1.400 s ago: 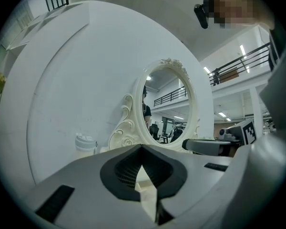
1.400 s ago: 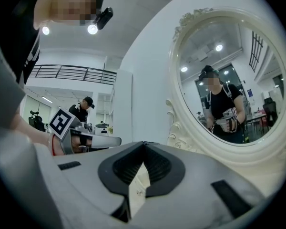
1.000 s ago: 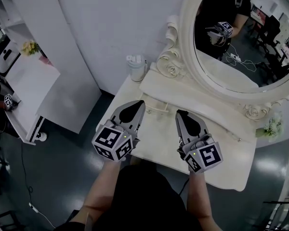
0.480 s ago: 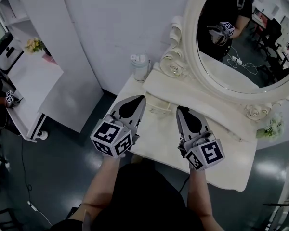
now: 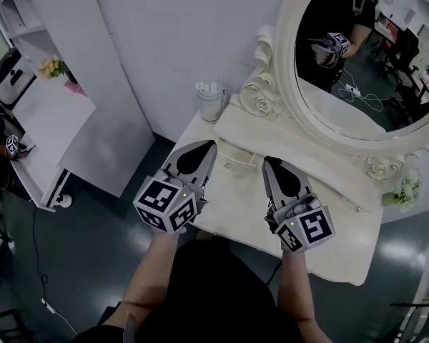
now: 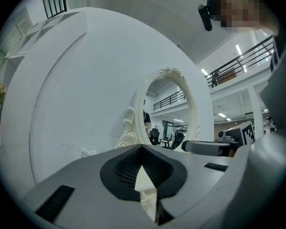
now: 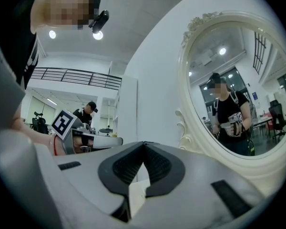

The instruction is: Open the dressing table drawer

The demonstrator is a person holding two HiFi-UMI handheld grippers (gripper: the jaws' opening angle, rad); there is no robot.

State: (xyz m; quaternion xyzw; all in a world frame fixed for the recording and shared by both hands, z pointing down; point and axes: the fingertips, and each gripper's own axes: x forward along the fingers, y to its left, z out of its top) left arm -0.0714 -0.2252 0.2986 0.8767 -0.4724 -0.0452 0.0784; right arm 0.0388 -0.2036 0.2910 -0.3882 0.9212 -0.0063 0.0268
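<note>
Little has been moved since a second ago: the grey left gripper (image 5: 210,146) and grey right gripper (image 5: 269,162) are held shut and empty at centre frame, just short of the cream-painted carved dressing table (image 5: 329,213), whose small handled drawer (image 5: 232,164) between them seems closed, ungripped.

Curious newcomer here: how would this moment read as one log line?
left gripper: shut, empty | right gripper: shut, empty | both over dressing table | nothing touched
</note>
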